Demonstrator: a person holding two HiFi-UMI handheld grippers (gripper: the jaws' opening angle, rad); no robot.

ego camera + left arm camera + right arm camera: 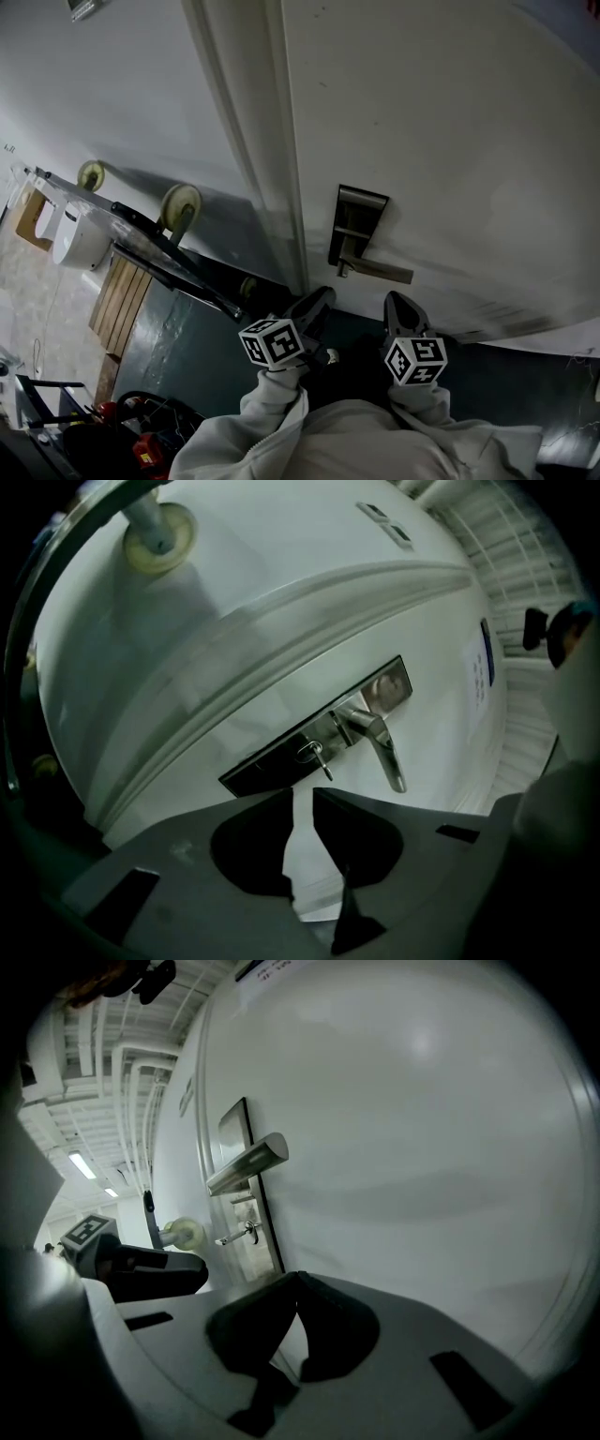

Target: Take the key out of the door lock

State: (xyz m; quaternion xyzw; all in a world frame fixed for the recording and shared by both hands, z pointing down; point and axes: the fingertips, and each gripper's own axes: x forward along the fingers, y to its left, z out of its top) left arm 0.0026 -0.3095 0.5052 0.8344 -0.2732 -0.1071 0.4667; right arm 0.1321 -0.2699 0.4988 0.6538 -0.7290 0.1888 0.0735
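A white door [441, 122] carries a metal lock plate [357, 225] with a lever handle [380, 271]. In the left gripper view a small key [318, 757] sticks out of the cylinder in the lock plate [281, 757], beside the handle [384, 747]. My left gripper [302, 793] is just short of the key, its jaws a narrow slit apart with nothing between them. My right gripper [297, 1276] is shut and empty, off to the side of the door; its view shows the key [234, 1236] under the handle [248, 1163]. Both grippers [319, 298] [398, 305] hang below the lock.
The door frame [248, 141] runs left of the lock. A folded trolley with pale wheels [180, 208] leans on the wall at the left, above a wooden pallet [120, 300]. A white box [75, 234] and red tools [141, 450] lie further left on the floor.
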